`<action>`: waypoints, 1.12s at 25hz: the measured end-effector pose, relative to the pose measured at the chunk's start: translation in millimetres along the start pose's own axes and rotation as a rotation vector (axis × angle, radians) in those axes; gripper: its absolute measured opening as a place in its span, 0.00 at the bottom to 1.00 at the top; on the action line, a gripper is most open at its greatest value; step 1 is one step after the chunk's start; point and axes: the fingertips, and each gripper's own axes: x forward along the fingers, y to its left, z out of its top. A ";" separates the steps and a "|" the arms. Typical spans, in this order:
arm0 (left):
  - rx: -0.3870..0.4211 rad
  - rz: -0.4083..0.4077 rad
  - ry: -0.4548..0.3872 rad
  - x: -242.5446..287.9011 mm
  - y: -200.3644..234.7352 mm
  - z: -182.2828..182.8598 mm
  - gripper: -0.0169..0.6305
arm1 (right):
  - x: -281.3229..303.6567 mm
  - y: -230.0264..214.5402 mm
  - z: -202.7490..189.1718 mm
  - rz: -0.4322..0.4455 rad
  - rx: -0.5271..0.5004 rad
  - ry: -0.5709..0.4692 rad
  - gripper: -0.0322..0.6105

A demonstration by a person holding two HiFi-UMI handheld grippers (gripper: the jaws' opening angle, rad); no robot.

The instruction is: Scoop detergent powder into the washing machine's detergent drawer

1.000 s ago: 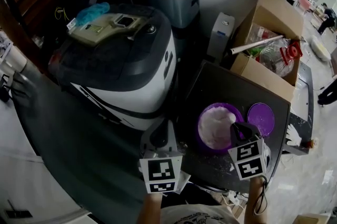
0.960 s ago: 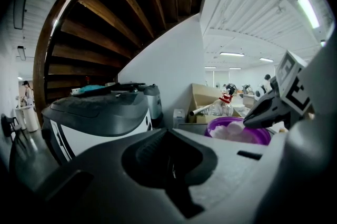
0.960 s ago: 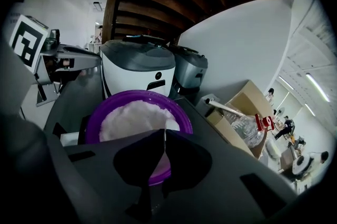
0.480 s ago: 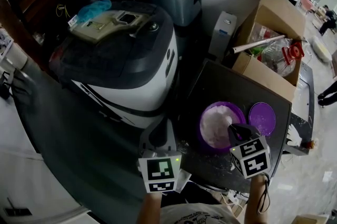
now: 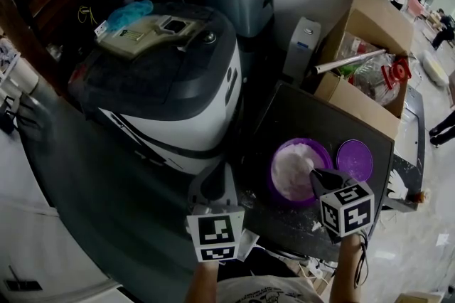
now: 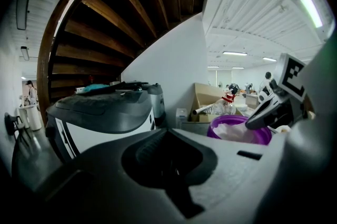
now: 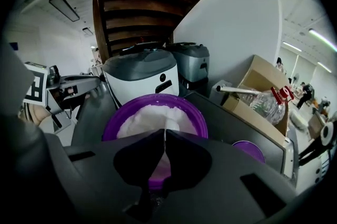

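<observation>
Right hand-held gripper (image 5: 318, 175), jaws pressed together, hovers over the purple powder bowl (image 5: 273, 175); left hand-held gripper (image 5: 212, 185), also closed and empty, sits left of it.

- We hold the left gripper (image 5: 215, 179) low in front of us, pointing forward, with its jaws closed together.
- The right gripper (image 5: 321, 176) is at its right, well apart from it and leaning a little to the left. Its jaws meet with only a thin slit between them.
- The left marker cube (image 5: 215, 237) and the right marker cube (image 5: 346, 209) face up.
- The left forearm (image 5: 202, 284) and the right forearm (image 5: 345, 273) come from the bottom edge.
</observation>
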 end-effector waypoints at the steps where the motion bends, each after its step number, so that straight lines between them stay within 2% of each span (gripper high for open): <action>1: 0.000 0.000 -0.002 -0.8 -0.1 0.4 0.03 | -0.9 0.7 -0.1 0.011 0.013 -0.004 0.08; 6: -0.004 0.003 -0.008 -4.6 -0.5 1.4 0.03 | -5.0 4.2 0.6 0.076 0.118 -0.038 0.08; 17: -0.005 0.004 -0.027 -16.6 -4.1 4.2 0.03 | -24.1 11.2 9.1 0.246 0.430 -0.192 0.08; 20: -0.006 0.006 -0.033 -20.4 -4.3 5.0 0.03 | -28.8 15.5 14.1 0.308 0.548 -0.250 0.08; 25: -0.006 0.009 -0.040 -27.4 -7.0 5.9 0.03 | -36.4 18.5 14.3 0.423 0.807 -0.315 0.08; 28: -0.004 0.014 -0.048 -32.9 -8.3 7.7 0.03 | -40.8 23.5 18.1 0.498 0.890 -0.355 0.08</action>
